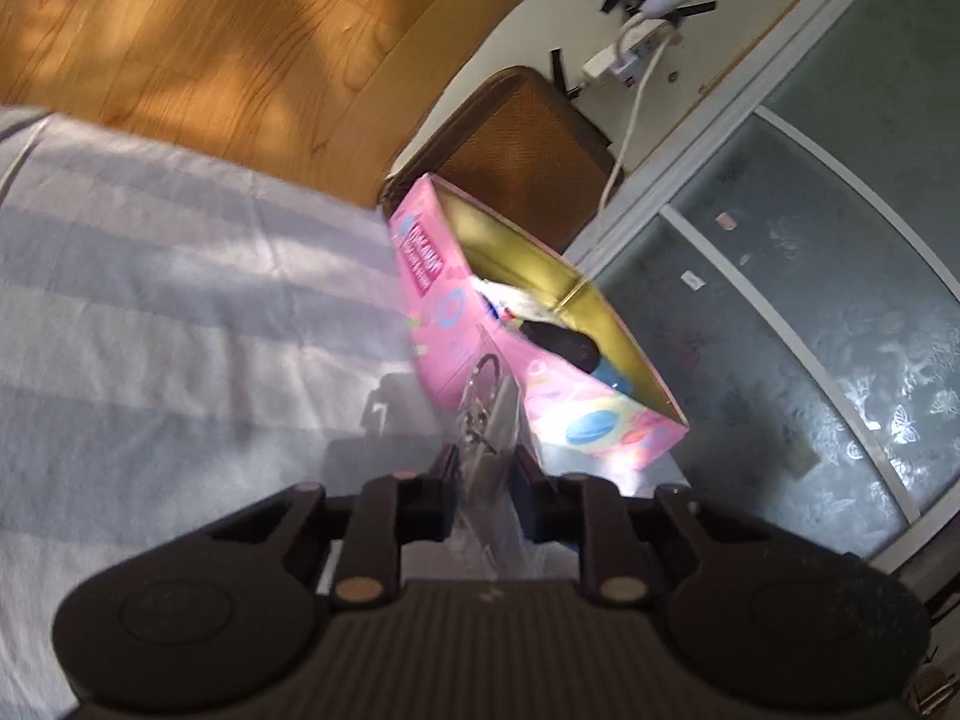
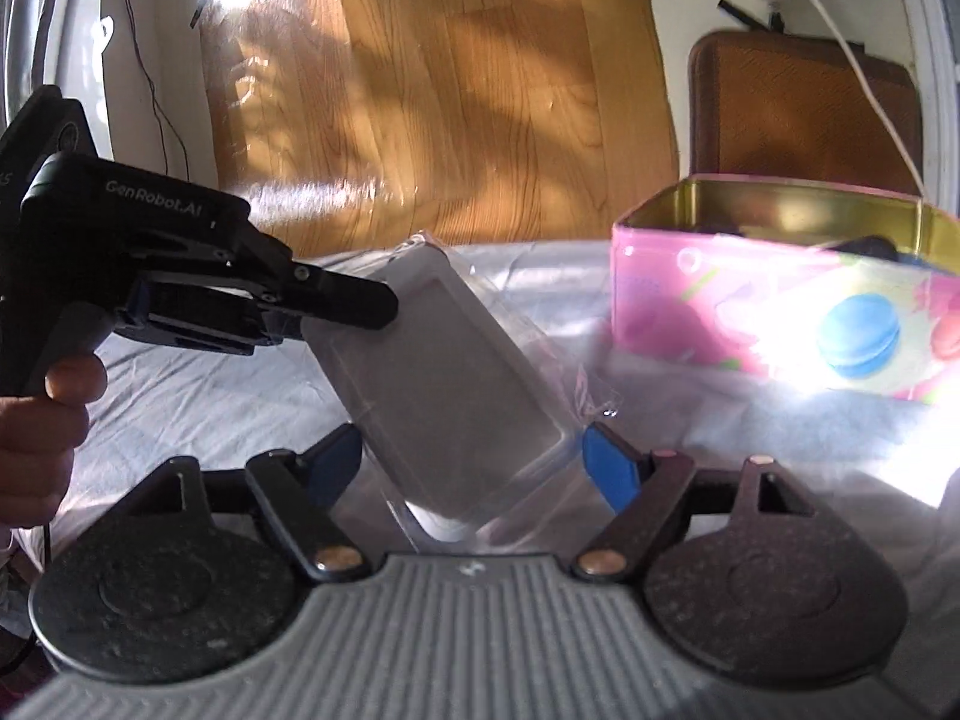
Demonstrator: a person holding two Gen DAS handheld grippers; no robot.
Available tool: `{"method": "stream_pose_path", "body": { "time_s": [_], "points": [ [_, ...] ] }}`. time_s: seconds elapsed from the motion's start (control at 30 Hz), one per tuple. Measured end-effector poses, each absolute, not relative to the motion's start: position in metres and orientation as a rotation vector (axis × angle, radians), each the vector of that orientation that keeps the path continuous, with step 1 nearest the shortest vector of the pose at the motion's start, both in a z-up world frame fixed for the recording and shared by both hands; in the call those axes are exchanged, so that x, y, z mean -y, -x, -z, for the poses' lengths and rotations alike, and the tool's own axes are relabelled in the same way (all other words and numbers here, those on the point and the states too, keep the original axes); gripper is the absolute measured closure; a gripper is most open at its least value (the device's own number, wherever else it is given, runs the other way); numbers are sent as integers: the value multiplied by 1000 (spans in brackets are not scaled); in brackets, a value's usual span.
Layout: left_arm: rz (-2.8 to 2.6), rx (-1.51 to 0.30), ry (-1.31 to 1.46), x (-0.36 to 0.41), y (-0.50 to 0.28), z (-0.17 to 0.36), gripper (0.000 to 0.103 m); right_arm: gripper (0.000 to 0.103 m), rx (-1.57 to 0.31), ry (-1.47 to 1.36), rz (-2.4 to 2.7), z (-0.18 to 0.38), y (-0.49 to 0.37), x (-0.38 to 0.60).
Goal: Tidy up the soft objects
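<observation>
My left gripper [image 1: 483, 459] is shut on a clear soft plastic pouch [image 1: 489, 420] and holds it edge-on above the bed, near the pink tin [image 1: 456, 324]. In the right wrist view the same pouch [image 2: 456, 390] hangs tilted between my open right gripper's [image 2: 474, 450] blue pads [image 2: 609, 468], while the left gripper [image 2: 360, 306] pinches its upper left corner. The pink tin [image 2: 780, 324] stands open at the right on the sheet, with dark and blue items inside.
A white striped bed sheet [image 1: 150, 300] covers the surface. Wooden flooring [image 2: 450, 90] lies beyond. A brown cushioned stool [image 1: 516, 144] stands behind the tin, with a power strip and white cable [image 1: 636, 54]. A frosted glass door [image 1: 810, 300] is at the right.
</observation>
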State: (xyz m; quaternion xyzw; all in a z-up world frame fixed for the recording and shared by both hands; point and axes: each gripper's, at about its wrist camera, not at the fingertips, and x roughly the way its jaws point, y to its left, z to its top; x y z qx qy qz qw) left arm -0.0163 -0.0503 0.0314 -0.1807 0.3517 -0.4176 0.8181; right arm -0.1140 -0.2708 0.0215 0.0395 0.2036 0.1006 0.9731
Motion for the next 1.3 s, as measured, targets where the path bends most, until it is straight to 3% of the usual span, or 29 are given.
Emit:
{"method": "stream_pose_path", "body": {
  "time_s": [0.03, 0.07, 0.37, 0.47, 0.53, 0.6, 0.77, 0.83, 0.9, 1.07, 1.2, 1.3],
  "points": [
    [912, -720, 350, 61, 16, -44, 88, 62, -379, -58, -198, -28, 113, 273],
    [941, -703, 321, 72, 14, -54, 89, 78, -362, -23, -171, -35, 109, 275],
    [1044, -648, 148, 184, -15, -91, 87, 81, -277, -88, -5, -64, 82, 347],
    [1033, -678, 123, 202, -20, -83, 86, 78, -297, -119, -18, -51, 89, 357],
    [1028, -691, 118, 201, -21, -78, 85, 68, -334, -131, -19, -39, 94, 359],
    [1001, -669, 149, 186, -25, -78, 84, 64, -358, -158, -24, -30, 101, 358],
    [837, -658, 199, 116, -46, -71, 70, 58, -418, -240, -82, -22, 109, 363],
    [771, -675, 180, 90, -50, -61, 48, 51, -432, -240, -125, -24, 109, 359],
    [739, -701, 182, 68, -50, -50, 39, 46, -445, -177, -152, -27, 109, 348],
    [767, -853, 258, 36, -49, -20, 36, 40, -511, -170, -241, -28, 105, 331],
    [858, -945, 298, 40, -45, 1, 15, 25, -562, -80, -285, -21, 106, 305],
    [931, -988, 313, 56, -44, 16, 12, 24, -608, 43, -282, -12, 102, 282]
  ]
}}
